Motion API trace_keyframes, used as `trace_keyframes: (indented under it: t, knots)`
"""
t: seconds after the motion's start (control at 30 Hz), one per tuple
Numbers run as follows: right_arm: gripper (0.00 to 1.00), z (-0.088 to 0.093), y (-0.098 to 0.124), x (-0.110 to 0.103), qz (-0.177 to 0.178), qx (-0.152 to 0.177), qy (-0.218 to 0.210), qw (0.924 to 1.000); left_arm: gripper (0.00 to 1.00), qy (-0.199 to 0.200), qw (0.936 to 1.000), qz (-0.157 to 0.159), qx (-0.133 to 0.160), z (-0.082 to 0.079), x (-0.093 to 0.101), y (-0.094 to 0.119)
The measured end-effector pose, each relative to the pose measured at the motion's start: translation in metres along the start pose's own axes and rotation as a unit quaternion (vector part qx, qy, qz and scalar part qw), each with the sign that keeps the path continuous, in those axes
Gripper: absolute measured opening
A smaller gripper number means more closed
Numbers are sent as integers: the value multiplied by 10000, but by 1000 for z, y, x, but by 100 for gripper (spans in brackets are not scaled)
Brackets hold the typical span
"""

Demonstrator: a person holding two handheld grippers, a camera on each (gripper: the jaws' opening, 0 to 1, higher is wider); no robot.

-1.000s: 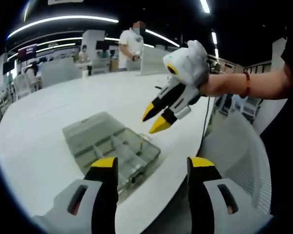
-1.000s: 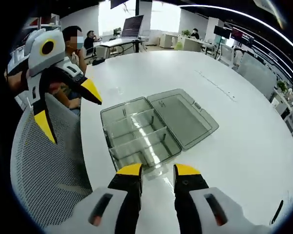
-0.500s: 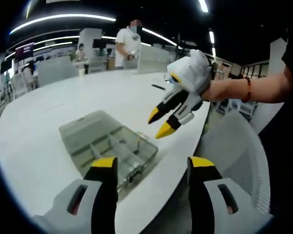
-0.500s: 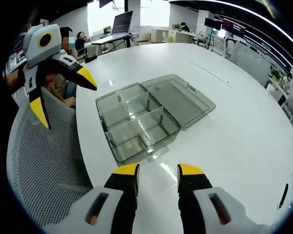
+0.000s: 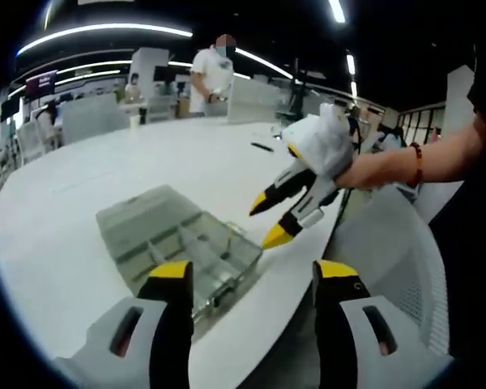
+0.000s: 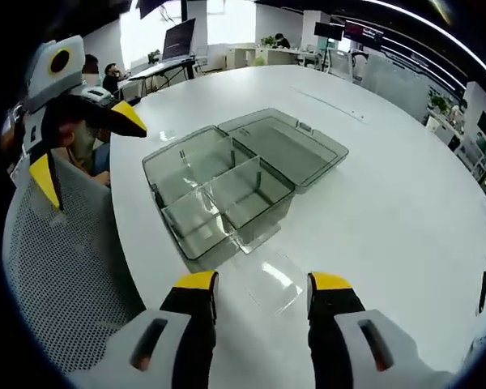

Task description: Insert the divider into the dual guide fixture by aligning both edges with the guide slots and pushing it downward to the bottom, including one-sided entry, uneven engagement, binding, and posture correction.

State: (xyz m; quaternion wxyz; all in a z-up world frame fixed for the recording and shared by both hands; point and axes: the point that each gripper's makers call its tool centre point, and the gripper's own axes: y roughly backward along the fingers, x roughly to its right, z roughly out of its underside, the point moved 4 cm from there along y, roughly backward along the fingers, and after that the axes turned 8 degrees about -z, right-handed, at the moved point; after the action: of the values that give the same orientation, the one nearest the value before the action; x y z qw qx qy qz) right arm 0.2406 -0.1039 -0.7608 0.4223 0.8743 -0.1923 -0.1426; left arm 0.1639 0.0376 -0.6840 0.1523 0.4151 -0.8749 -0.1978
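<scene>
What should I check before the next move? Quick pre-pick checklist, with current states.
1. Box open, lid flat on the table: ok.
2. Loose clear divider lying on the table in front of the box, between the right gripper jaws' line: ok.
3. Right gripper open and empty: ok.
4. Left gripper open and empty, hovering off the table edge: ok.
5. Guide slots in the box walls free of obstruction: cannot tell, too small.
6. Divider gripped: not ok, not yet picked up.
</scene>
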Motion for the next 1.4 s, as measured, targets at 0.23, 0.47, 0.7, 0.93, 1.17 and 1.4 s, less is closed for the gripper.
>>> trace_keyframes:
  t: [0.23,0.47,0.7,0.93,1.17,1.4]
  knots:
    - [43,8,-5,7,270,-4,-355,9990,61,-26,10000,-2,-48,1,-3,-2]
    - [44,15,-12,11,315,-44,-648,9974,61,33,10000,-11,-12,-1,-6,-5]
    - [46,20,-16,11,454,27,-985,9941,61,82,10000,-48,-21,2,-9,-4]
    - [47,14,-22,12,726,200,-1216,9897,61,112,9999,-104,-34,4,-13,-1]
    - [45,14,-23,12,875,228,-1194,9887,61,138,9998,-112,-6,3,-13,-1]
    - [39,16,-22,12,918,270,-1225,9878,62,164,9998,-90,-7,3,-9,-2]
